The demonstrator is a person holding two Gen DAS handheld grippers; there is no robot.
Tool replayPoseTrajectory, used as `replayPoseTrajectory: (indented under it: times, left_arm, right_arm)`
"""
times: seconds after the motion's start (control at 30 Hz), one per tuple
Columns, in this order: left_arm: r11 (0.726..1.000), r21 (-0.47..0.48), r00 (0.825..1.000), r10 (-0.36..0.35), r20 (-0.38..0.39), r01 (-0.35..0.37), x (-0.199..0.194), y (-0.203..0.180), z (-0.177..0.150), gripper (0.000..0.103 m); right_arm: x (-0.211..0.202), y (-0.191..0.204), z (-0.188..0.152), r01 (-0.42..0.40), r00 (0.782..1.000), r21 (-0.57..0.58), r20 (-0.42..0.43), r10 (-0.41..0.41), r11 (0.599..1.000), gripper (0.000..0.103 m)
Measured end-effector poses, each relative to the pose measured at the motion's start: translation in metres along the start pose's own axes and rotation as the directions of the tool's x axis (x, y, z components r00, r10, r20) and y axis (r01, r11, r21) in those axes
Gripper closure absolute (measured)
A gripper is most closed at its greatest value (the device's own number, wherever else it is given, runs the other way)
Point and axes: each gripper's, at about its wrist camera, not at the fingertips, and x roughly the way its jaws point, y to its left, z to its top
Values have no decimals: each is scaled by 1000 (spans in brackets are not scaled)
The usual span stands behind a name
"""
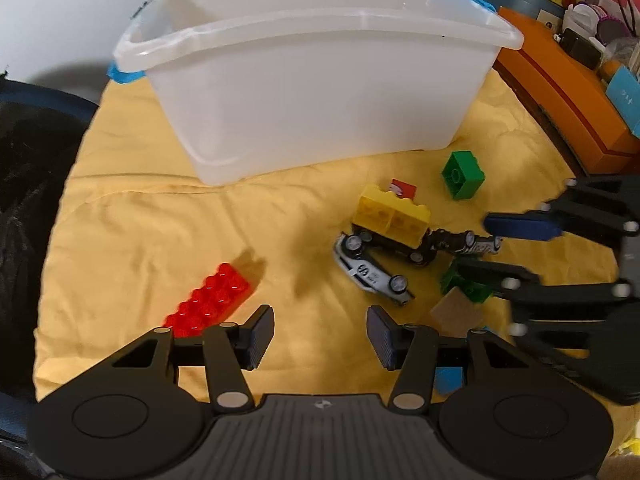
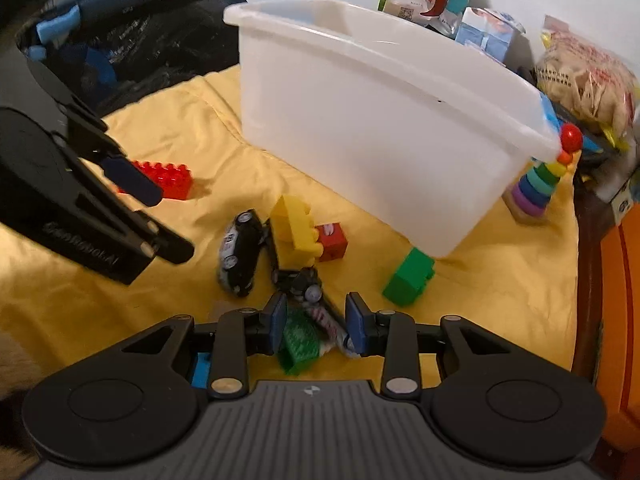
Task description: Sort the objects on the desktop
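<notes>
A white plastic bin (image 1: 316,92) stands on the yellow cloth (image 1: 160,220); it also shows in the right wrist view (image 2: 380,128). My left gripper (image 1: 320,334) is open and empty, just right of a red brick (image 1: 208,304). Ahead lie a yellow brick (image 1: 394,216), a white toy car (image 1: 370,274) on its side, a dark toy car (image 1: 452,242) and a green brick (image 1: 462,174). My right gripper (image 2: 316,324) is open, its fingers either side of a green plate piece (image 2: 300,340) and a small toy car (image 2: 328,324). A red cube (image 2: 331,240) lies by the yellow brick (image 2: 296,224).
A rainbow stacking toy (image 2: 540,184) stands at the bin's right end. An orange box (image 1: 568,92) borders the cloth on the right. A dark bag (image 2: 132,40) lies at the far left. Snack bags (image 2: 588,76) sit behind the bin. A cardboard piece (image 1: 458,314) lies near my left gripper.
</notes>
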Motion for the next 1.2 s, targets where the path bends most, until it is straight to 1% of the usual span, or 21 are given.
replayPoseTrajectory:
  times: [0.07,0.1,0.13,0.2,0.27,0.37,0.47,0.57,0.63,0.7,0.77,0.83,0.87,0.97,1.03,1.07,1.1,1.17,1.2]
  left_arm:
    - [1000,-4,1000,-12,-7,12,4,-3,2,48]
    - [1000,-9,1000,-14,-13,14,6,-4,4,48]
    - [1000,-19,1000,-15,-21,15,8,-4,5,48]
    - [998,-51,999,-31,-40,29,13,-3,8,48]
    - [993,-99,996,-69,-59,63,18,-1,11,48]
    - [981,-159,990,-120,-67,109,21,2,14,48]
    - [970,-201,985,-156,-72,139,25,3,18,48]
    - [950,-264,979,-191,-67,167,26,5,22,48]
    - [936,-306,979,-199,-50,174,24,8,24,48]
    - [934,-318,982,-186,-42,163,23,8,26,48]
    - [945,-306,987,-146,-69,119,28,5,27,48]
    - [951,-298,988,-118,-103,83,34,4,26,52]
    - [952,-297,987,-116,-114,77,35,4,24,55]
    - [952,-289,985,-134,-105,99,34,3,23,75]
    - [963,-254,988,-116,-102,87,32,1,24,78]
    - [970,-232,990,-97,-102,71,30,0,23,82]
    - [978,-202,992,-69,-104,46,26,-1,22,85]
    - [993,-116,993,7,-114,-20,18,-2,16,85]
    - [996,-68,992,44,-118,-53,14,-3,11,85]
  right_arm:
    - [8,-1,-1,8,1000,0,-20,-8,1000,75]
    - [9,-3,-2,11,1000,8,-16,-11,1000,81]
    - [7,-5,-2,11,1000,23,-16,-11,1000,83]
    - [-2,-12,-5,5,1000,69,-2,-5,998,84]
    - [-11,-20,-10,-6,1000,137,1,6,991,84]
    - [-25,-37,-22,-33,999,269,-3,35,963,84]
    - [-36,-47,-35,-69,997,364,-1,75,929,84]
    - [-43,-49,-46,-85,996,405,4,91,911,84]
    - [-47,-48,-50,-88,995,416,5,95,905,84]
    - [-47,-47,-53,-104,994,436,11,111,894,84]
    - [-46,-48,-57,-124,991,462,17,130,878,84]
    - [-44,-48,-60,-134,989,480,17,144,867,84]
    - [-44,-49,-60,-141,989,485,22,149,863,84]
    - [-43,-51,-61,-165,984,512,35,172,843,84]
    - [-41,-51,-62,-174,982,524,35,183,834,84]
    - [-41,-51,-63,-177,982,525,35,187,832,84]
    - [-41,-50,-63,-182,981,523,36,191,833,84]
    - [-43,-49,-62,-204,976,524,42,213,827,84]
    - [-43,-48,-62,-220,972,526,49,229,822,84]
